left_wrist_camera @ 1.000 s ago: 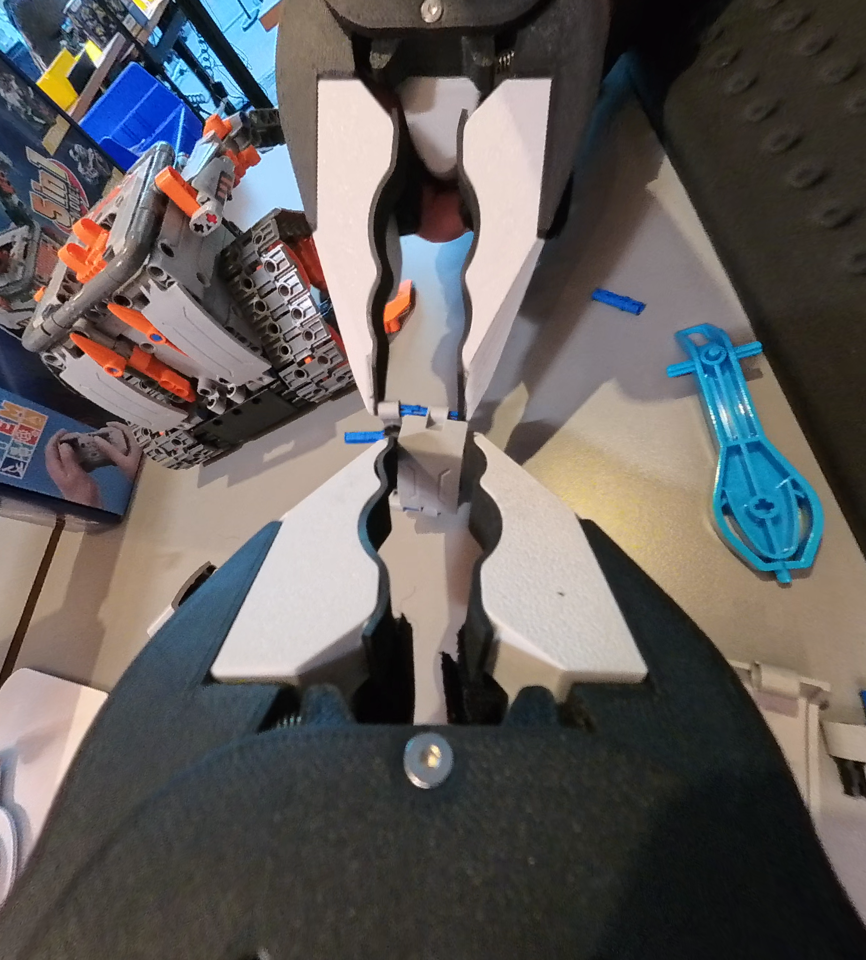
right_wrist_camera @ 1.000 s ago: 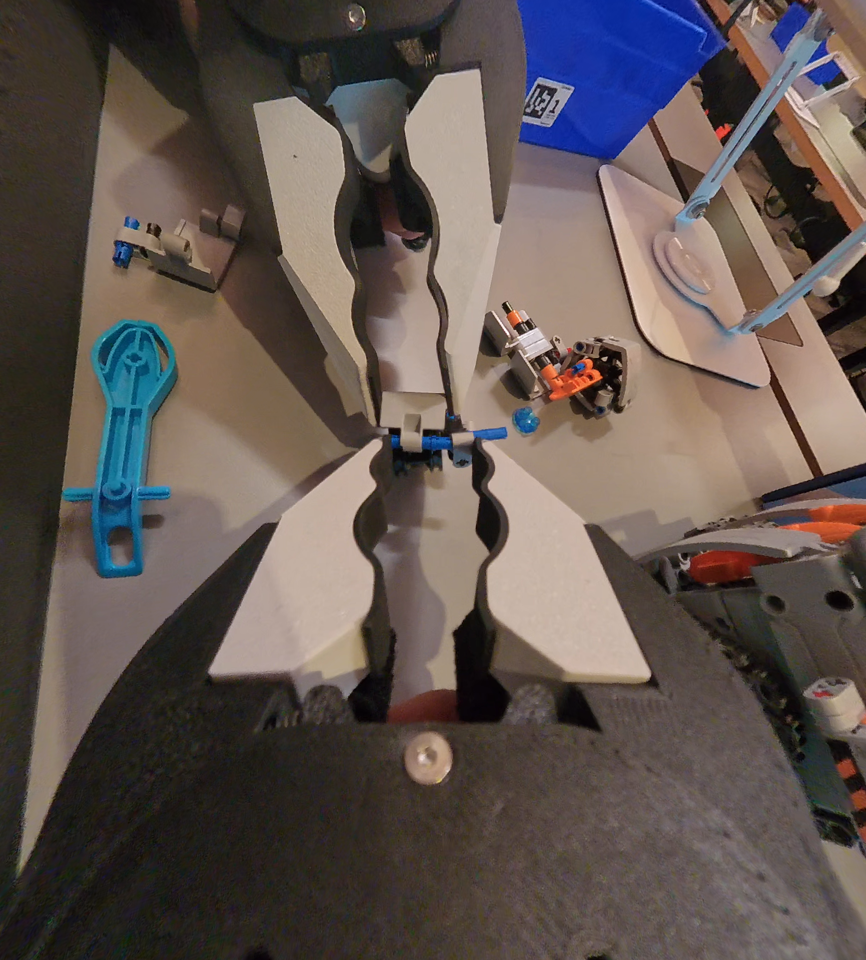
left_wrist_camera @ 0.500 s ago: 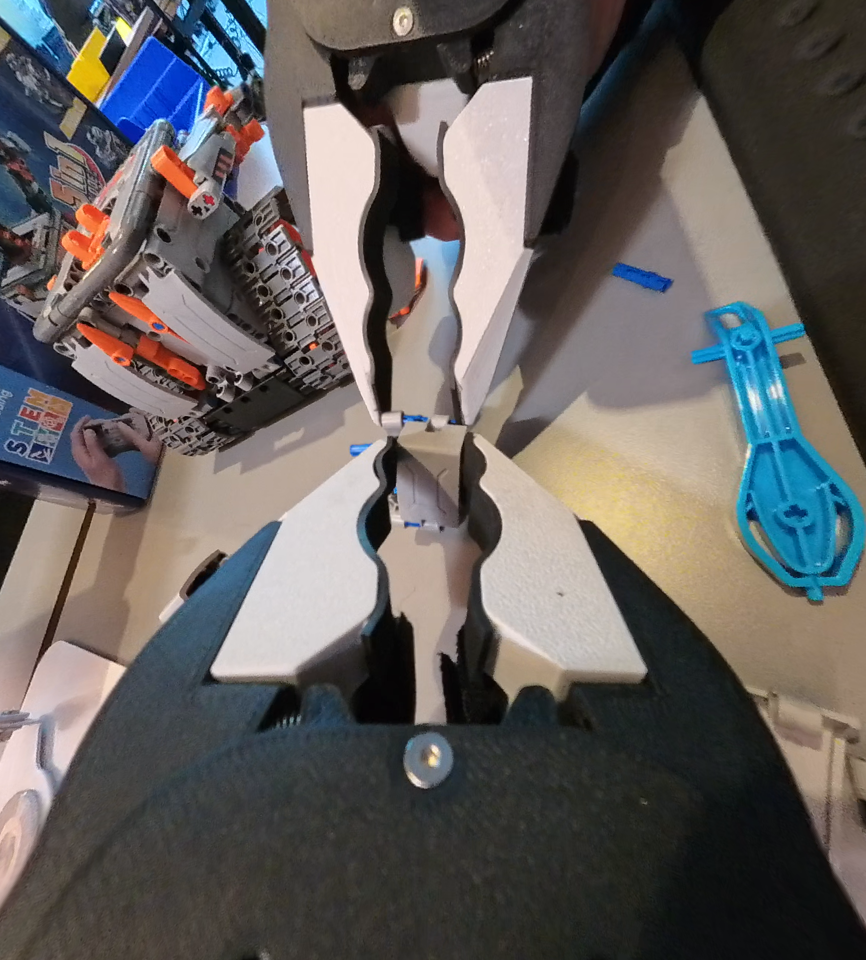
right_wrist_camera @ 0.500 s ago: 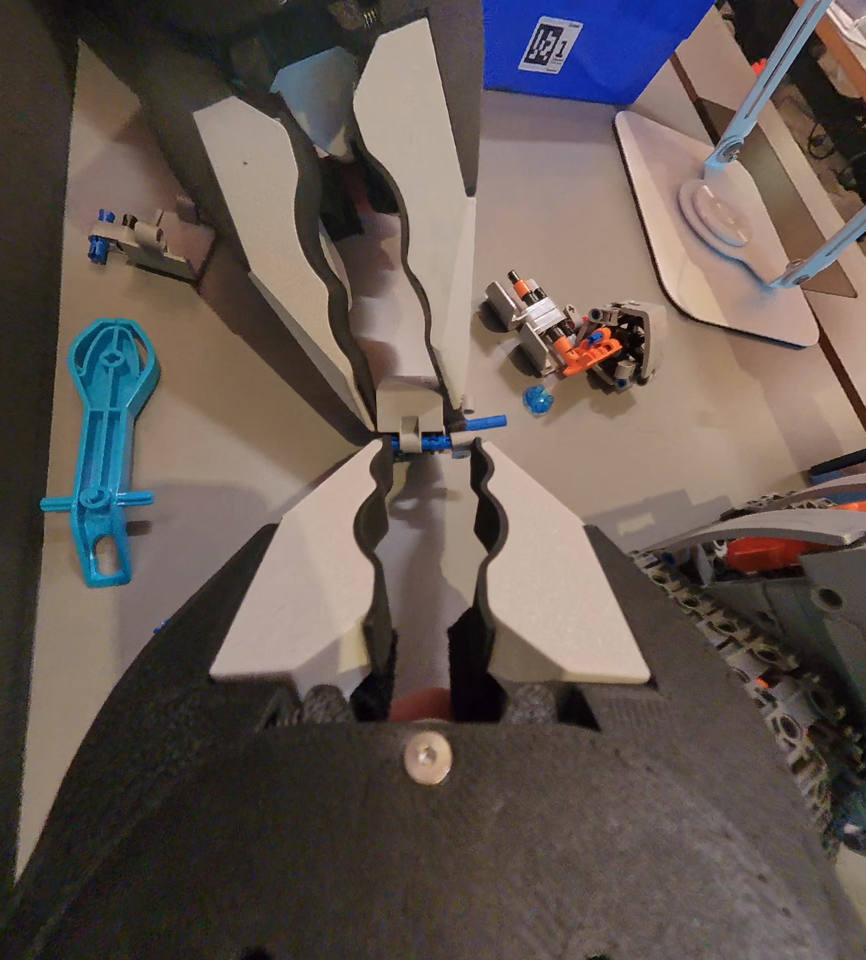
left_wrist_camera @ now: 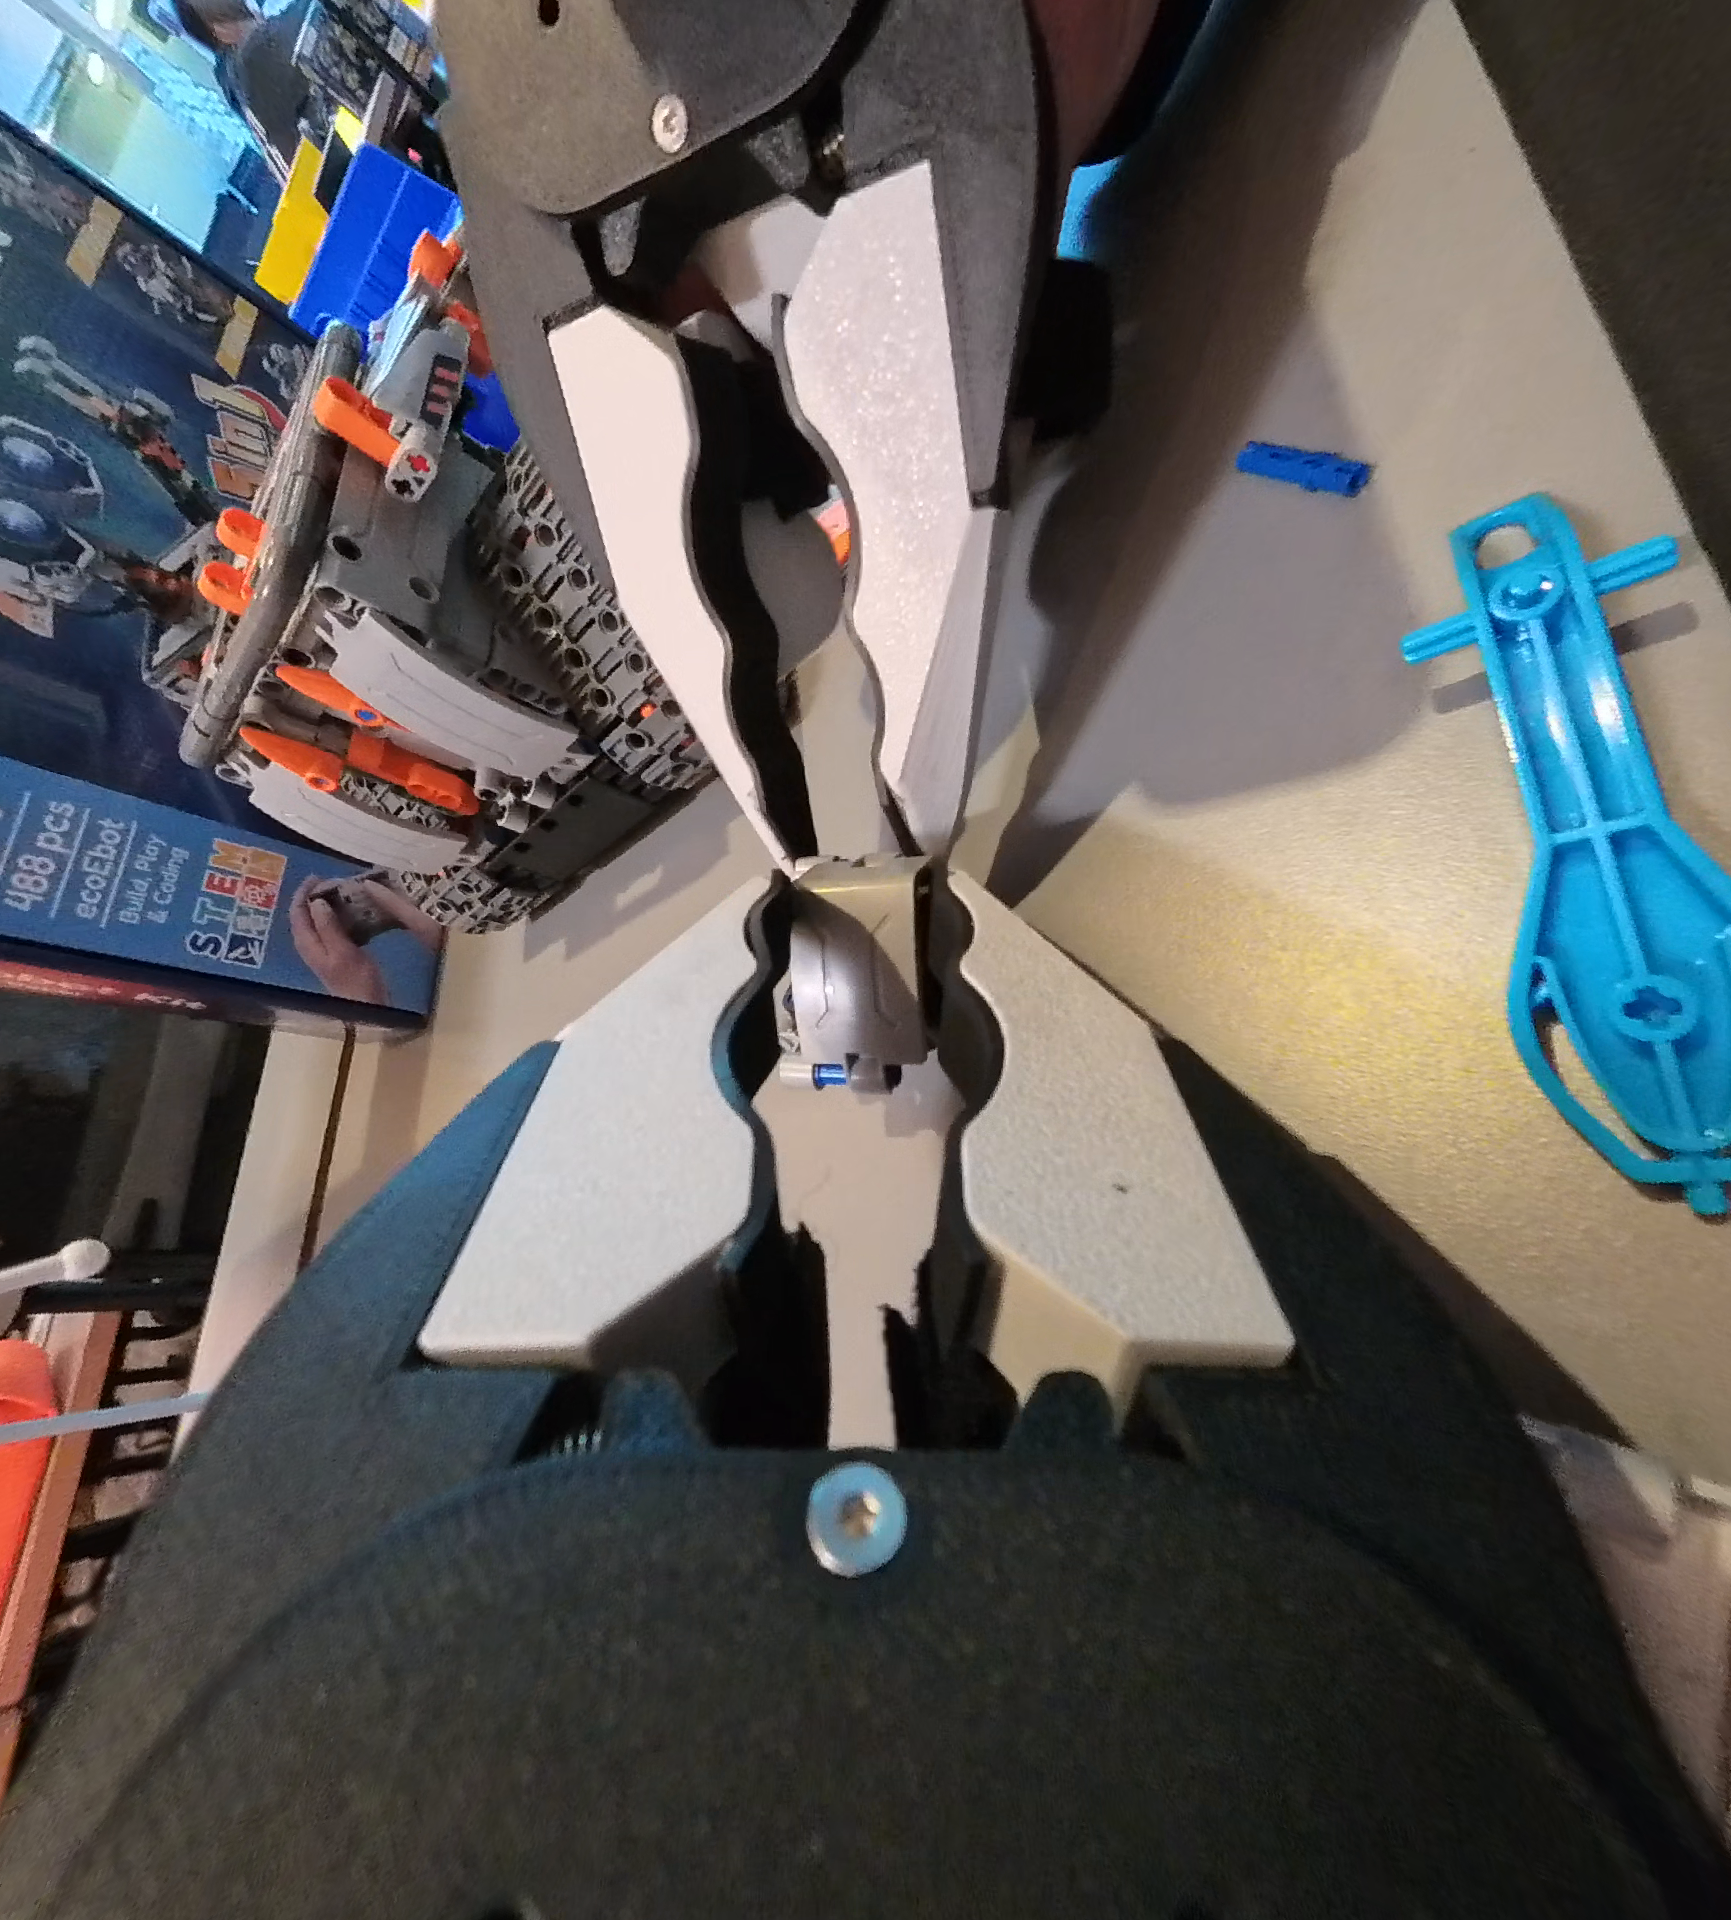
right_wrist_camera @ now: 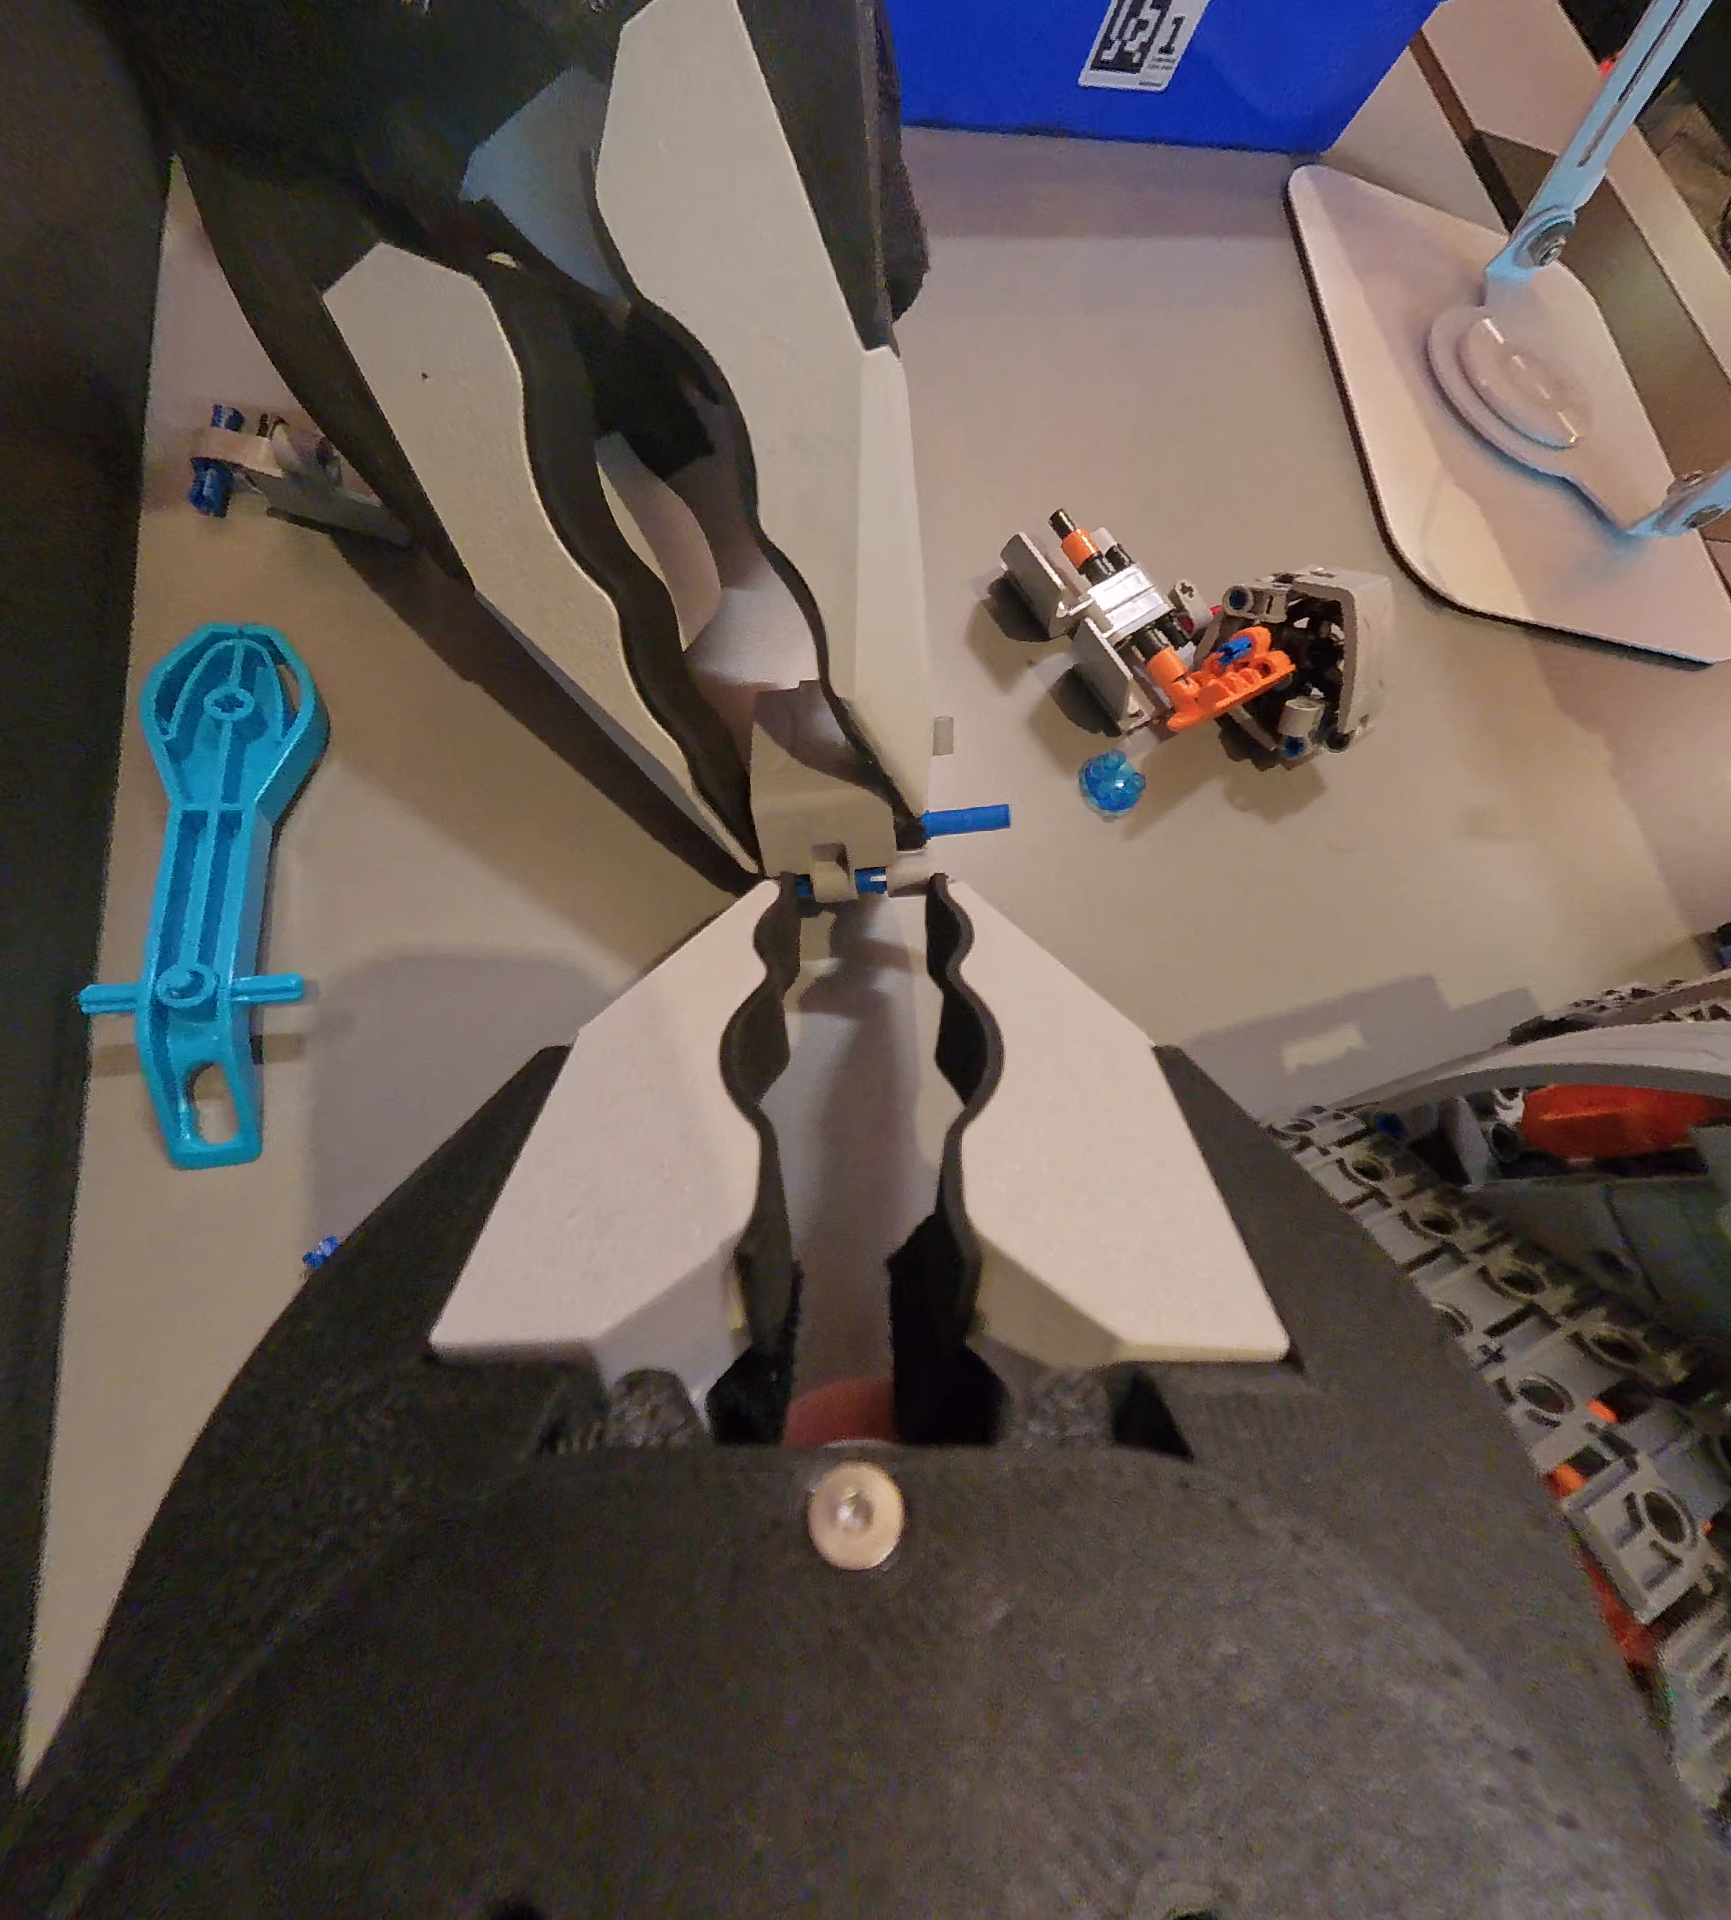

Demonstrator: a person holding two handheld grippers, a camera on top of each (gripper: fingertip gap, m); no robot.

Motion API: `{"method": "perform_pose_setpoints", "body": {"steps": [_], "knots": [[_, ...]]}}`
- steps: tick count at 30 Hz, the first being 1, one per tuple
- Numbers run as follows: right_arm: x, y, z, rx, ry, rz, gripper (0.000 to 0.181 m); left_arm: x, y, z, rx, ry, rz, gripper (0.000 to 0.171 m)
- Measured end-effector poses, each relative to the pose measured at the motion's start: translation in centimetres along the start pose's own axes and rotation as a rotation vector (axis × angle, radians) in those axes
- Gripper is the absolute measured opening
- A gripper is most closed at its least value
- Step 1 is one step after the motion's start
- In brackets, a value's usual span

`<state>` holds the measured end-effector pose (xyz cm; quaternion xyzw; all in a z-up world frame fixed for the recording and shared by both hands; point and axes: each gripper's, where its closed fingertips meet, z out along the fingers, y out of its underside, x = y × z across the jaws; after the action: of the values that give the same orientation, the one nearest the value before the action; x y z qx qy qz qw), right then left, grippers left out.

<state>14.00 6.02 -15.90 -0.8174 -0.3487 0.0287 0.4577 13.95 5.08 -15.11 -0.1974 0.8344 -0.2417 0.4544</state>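
Note:
My left gripper (left_wrist_camera: 856,883) is shut on a curved grey panel piece (left_wrist_camera: 856,987), which also shows in the right wrist view (right_wrist_camera: 804,769). My right gripper (right_wrist_camera: 859,894) meets it tip to tip and is shut on a small grey connector with a blue axle (right_wrist_camera: 845,878) at the panel's end. One blue axle end (right_wrist_camera: 965,821) sticks out to the right. Both are held above the beige table (right_wrist_camera: 528,935). In the left wrist view the right gripper (left_wrist_camera: 856,847) comes down from the top. In the right wrist view the left gripper (right_wrist_camera: 835,831) comes down from the top, tilted.
A grey and orange tracked model (left_wrist_camera: 404,665) and a printed box (left_wrist_camera: 61,520) stand left. A light blue plastic tool (left_wrist_camera: 1650,883) and a blue pin (left_wrist_camera: 1302,468) lie right. A small grey-orange assembly (right_wrist_camera: 1214,644), a blue stud (right_wrist_camera: 1108,784), a lamp base (right_wrist_camera: 1515,468) and a blue bin (right_wrist_camera: 1152,62) lie beyond. My left and right fingertips are right by each other.
Both grippers have stayed tip to tip while turning; the left gripper now leans across the right wrist view. The model and box have slid closer in the left wrist view.

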Motion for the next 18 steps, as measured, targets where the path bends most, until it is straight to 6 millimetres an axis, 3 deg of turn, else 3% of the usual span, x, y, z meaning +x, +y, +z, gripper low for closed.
{"method": "perform_pose_setpoints", "body": {"steps": [3,8,11,16,18], "knots": [[0.3,-0.2,-0.2,0.025,-0.008,0.02,0.022,-0.4,0.2,-0.1,0.007,0.017,-0.032,0.026],[0.7,-0.1,-0.8,0.032,0.014,-0.03,0.022,-1.4,0.8,-0.8,0.013,0.067,-0.146,0.046],[1.0,-0.2,-1.2,0.041,0.044,-0.071,0.022,-0.6,1.7,-0.5,-0.011,0.148,-0.208,0.057],[0.6,-0.8,-1.5,0.028,0.125,-0.259,0.022,-0.6,2.2,0.2,-0.035,0.137,-0.223,0.056],[0.5,-1.4,-1.6,0.033,0.174,-0.333,0.022,-1.0,2.0,0.1,-0.018,0.109,-0.2,0.044]]}}
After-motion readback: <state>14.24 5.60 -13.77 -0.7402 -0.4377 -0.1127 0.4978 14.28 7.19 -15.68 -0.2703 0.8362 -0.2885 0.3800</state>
